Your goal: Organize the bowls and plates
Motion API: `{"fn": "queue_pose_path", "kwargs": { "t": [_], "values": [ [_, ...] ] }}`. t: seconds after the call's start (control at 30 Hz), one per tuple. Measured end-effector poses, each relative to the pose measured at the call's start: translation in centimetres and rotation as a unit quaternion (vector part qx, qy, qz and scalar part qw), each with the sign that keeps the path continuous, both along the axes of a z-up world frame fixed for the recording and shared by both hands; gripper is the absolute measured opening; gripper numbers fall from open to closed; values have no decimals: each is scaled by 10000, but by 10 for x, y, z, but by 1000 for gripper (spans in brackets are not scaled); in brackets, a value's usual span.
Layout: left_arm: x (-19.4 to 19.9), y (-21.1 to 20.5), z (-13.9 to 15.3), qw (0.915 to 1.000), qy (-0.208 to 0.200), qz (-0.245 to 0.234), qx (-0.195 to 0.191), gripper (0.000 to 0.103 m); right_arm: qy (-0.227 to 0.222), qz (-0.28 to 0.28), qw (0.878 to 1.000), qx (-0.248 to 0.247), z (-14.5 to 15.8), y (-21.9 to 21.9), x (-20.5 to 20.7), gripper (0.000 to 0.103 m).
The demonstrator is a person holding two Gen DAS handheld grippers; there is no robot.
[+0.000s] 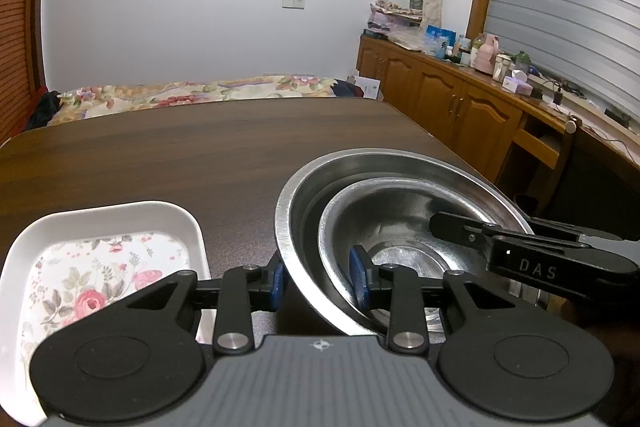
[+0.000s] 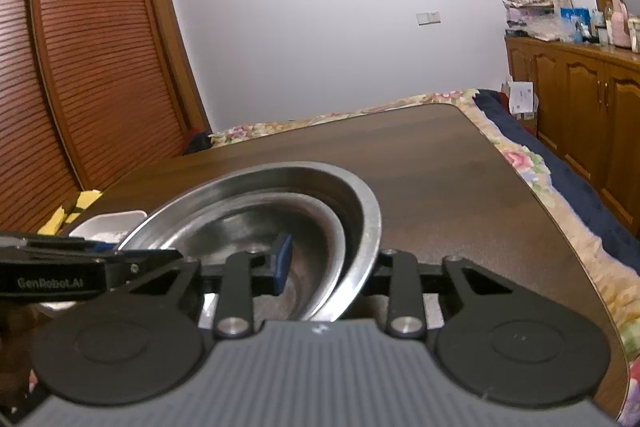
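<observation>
Two nested steel bowls on desk, lower centre; left gripper and right gripper each straddle the rims, grip uncertain; floral dish lower left.

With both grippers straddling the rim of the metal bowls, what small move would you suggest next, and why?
Probably close both grippers. The left gripper and right gripper each have one finger inside and one outside the rims of the small bowl, nested in the large bowl, with jaws apparently not yet closed.
</observation>
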State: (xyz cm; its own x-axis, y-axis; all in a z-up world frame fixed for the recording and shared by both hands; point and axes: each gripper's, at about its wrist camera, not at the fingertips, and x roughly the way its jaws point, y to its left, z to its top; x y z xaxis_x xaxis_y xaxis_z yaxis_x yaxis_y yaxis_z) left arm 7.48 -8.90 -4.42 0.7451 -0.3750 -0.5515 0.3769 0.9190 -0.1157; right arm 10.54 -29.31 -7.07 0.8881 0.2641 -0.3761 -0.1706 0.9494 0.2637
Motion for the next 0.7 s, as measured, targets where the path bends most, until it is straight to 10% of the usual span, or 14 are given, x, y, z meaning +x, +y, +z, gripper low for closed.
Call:
{"fn": "queue_pose_path", "kwargs": {
  "t": [0.7],
  "values": [
    [-5, 16, 37, 9994, -227, 132, -225, 34, -109, 13, 9989, 446, 27, 3, 3, 23]
  ]
}}
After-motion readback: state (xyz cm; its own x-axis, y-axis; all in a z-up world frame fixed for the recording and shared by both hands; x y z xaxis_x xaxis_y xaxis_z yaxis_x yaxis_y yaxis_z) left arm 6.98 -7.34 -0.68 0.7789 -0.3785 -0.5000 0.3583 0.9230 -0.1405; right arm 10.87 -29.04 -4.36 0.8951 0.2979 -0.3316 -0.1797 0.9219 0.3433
